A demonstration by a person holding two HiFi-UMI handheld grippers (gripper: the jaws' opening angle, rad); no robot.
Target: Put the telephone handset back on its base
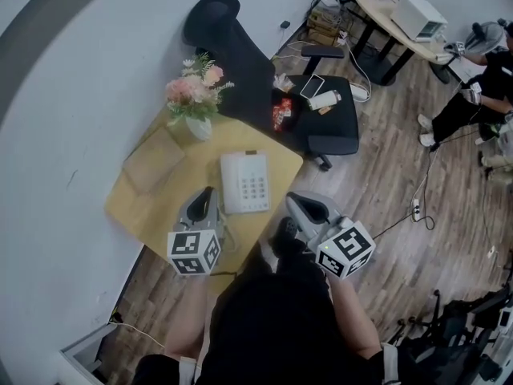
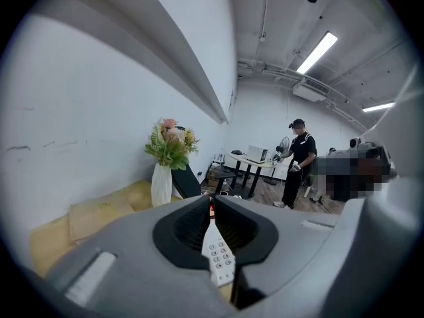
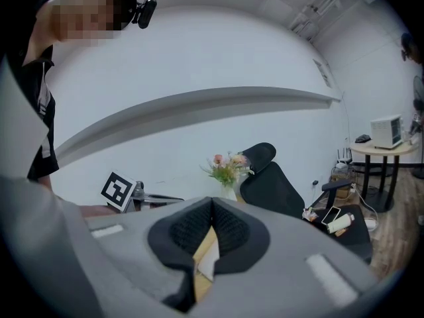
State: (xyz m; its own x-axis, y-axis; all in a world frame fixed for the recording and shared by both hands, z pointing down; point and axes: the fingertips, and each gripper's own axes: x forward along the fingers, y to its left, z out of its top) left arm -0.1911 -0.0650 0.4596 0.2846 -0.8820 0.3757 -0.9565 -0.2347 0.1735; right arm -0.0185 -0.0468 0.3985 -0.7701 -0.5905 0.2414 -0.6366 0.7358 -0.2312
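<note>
- While the phone [image 1: 245, 183] lies on the bench [image 1: 144, 207], left tongs [image 1: 210, 192] sit just beside it — tips together, empty.
- Near bench edge, right tongs [image 1: 295, 200] — tips together, empty.

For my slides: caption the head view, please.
Left gripper and right gripper poised at a yellow table, facing a white telephone and flower vase.

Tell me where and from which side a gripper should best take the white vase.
Take the white vase around its body, below the flowers, with jaws level, coming from the person's side of the yellow table. It stands upright and slim near the wall, and the flowers spread over its mouth, so a grasp from above would likely crush them.
</note>
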